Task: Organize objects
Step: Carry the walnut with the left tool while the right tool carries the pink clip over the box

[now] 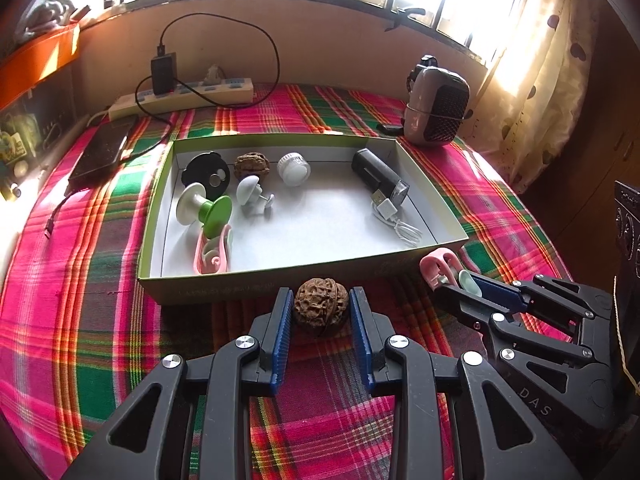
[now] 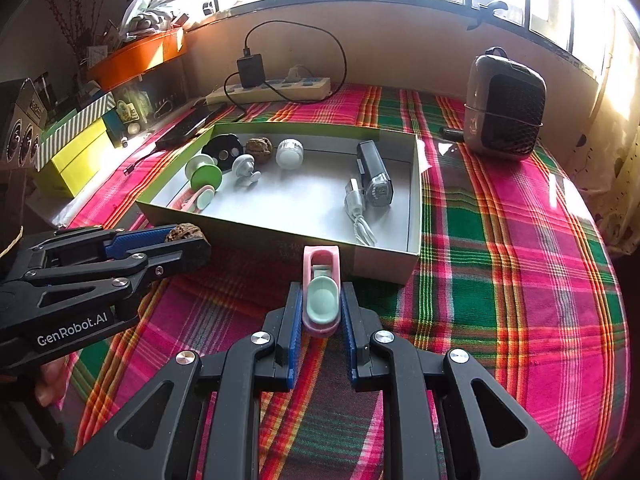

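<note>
A brown walnut [image 1: 320,306] lies on the plaid cloth in front of the open box [image 1: 280,276]. My left gripper [image 1: 320,304] straddles it with jaws open; small gaps show on both sides. It also shows in the right wrist view [image 2: 188,240], with the walnut [image 2: 182,233] between its fingers. My right gripper [image 2: 321,304] is shut on a pink and mint clip [image 2: 321,296], right of the walnut, near the box front wall [image 2: 280,250]. The clip also shows in the left wrist view [image 1: 442,268].
The box holds a second walnut [image 1: 251,164], a black disc [image 1: 206,172], white knobs [image 1: 294,168], a green-white spool [image 1: 204,204], a pink clip [image 1: 212,254], a black device with cable [image 1: 380,178]. A heater [image 2: 504,114], power strip [image 2: 272,90] and phone [image 1: 102,152] sit behind.
</note>
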A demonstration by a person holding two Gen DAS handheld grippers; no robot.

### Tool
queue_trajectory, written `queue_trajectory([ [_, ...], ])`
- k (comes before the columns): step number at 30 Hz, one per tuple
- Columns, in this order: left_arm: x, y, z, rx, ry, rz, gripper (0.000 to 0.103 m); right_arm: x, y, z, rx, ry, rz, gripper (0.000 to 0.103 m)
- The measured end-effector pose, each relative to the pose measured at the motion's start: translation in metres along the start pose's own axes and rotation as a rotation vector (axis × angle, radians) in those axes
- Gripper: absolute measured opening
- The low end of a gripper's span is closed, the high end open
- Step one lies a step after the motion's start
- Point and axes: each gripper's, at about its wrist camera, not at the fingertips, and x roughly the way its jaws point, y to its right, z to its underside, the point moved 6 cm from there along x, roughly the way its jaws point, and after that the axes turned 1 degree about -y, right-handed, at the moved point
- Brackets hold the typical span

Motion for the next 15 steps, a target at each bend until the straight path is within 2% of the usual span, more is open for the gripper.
queue_trajectory([
  [15, 0.002, -0.01, -0.03, 0.005, 0.025, -0.022, 0.026, 0.0, -0.004, -0.037, 0.001, 0.032, -0.024, 0.018],
])
